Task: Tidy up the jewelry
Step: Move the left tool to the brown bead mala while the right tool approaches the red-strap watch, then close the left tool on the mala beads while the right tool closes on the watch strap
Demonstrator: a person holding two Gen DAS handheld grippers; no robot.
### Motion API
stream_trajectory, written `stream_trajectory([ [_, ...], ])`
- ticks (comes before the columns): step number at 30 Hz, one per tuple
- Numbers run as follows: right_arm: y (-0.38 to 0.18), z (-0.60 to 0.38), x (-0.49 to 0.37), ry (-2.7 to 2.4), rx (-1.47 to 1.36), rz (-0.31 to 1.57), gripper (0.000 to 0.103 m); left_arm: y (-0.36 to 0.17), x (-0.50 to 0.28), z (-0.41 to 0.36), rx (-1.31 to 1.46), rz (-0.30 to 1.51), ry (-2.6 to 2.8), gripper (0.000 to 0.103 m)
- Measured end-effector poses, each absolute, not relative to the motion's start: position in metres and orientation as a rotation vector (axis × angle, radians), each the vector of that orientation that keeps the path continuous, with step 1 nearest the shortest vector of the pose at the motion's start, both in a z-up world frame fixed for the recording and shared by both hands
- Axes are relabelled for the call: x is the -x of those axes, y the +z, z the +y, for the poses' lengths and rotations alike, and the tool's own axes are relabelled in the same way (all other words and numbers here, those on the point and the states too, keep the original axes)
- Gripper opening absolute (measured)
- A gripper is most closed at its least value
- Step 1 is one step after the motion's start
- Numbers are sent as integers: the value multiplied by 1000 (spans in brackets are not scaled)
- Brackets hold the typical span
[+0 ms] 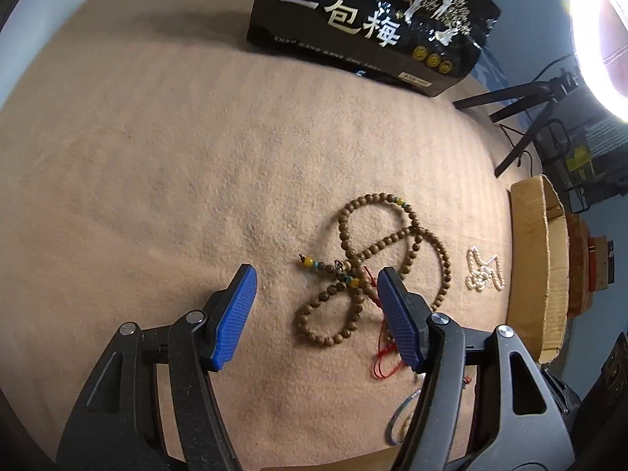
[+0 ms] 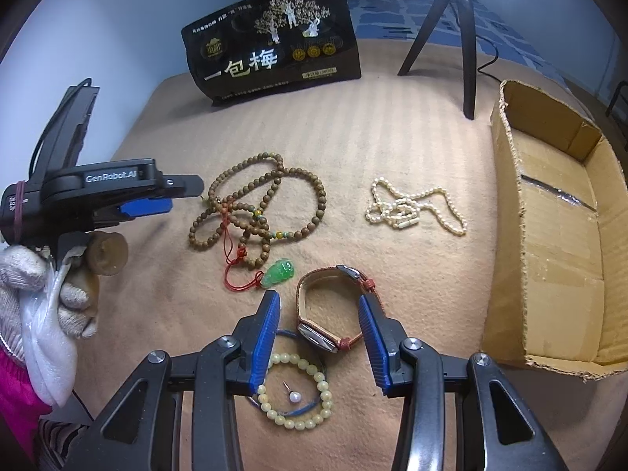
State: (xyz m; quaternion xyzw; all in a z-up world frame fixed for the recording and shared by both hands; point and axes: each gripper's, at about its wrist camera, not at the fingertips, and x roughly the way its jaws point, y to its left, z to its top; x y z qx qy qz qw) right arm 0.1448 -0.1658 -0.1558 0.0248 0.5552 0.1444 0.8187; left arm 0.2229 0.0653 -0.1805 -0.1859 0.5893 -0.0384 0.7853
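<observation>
Jewelry spread on tan cloth (image 2: pixel 392 137), listed left to right, places given relative to wooden bead necklace (image 2: pixel 251 204).

- Left gripper (image 1: pixel 314 294): blue pads wide apart, empty, hovering directly over the necklace's tangled loops.
- Wooden bead necklace: coiled in overlapping loops, red cord (image 2: pixel 231 271) threaded through it.
- Green jade pendant (image 2: pixel 279 271): just below the necklace, on that red cord.
- Pale bead bracelet (image 2: pixel 298 392): well below the necklace, small pearl pin (image 2: pixel 293 395) inside its ring.
- Watch (image 2: pixel 333 310): below and right of the necklace, between right gripper (image 2: pixel 320 322) pads; pads wide apart, holding nothing.
- Pearl strand (image 2: pixel 412 208): right of the necklace, apart from it.
- Cardboard box (image 2: pixel 557 235): far right of the necklace, open, apparently nothing in it yet.

Risks, judged: lifting the necklace likely to drag cord and pendant along; loose loops liable to slip from a narrow pinch; watch strap liable to spring out on closing.
</observation>
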Motion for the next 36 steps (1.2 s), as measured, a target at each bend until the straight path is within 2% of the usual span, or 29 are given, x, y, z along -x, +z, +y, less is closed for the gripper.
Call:
stream_trajectory([
  [4,-160,-163,-150,298,-31,1183,43,-186,-229,63,402,1276,-79,66],
  [11,-168,-163,-158,290,-39,1197,34,-199,-237,50,379,1300,-93,63],
  [12,-169,-163,-159,289,-37,1200,33,-200,-237,48,368,1301,-88,57],
  [14,-171,-161,-160,292,-36,1203,32,-204,-238,48,367,1305,-81,52],
  [17,-174,-157,-161,289,-23,1205,31,-207,-239,49,363,1297,-60,38],
  [19,-177,-155,-161,277,-7,1207,31,-207,-239,51,359,1288,-46,21],
  [20,-178,-154,-162,271,-3,1208,31,-207,-238,53,362,1287,-44,20],
  [23,-180,-152,-162,266,2,1207,31,-207,-237,57,377,1277,-42,5],
  [36,-183,-153,-163,266,21,1207,29,-194,-223,90,406,1240,-48,5],
])
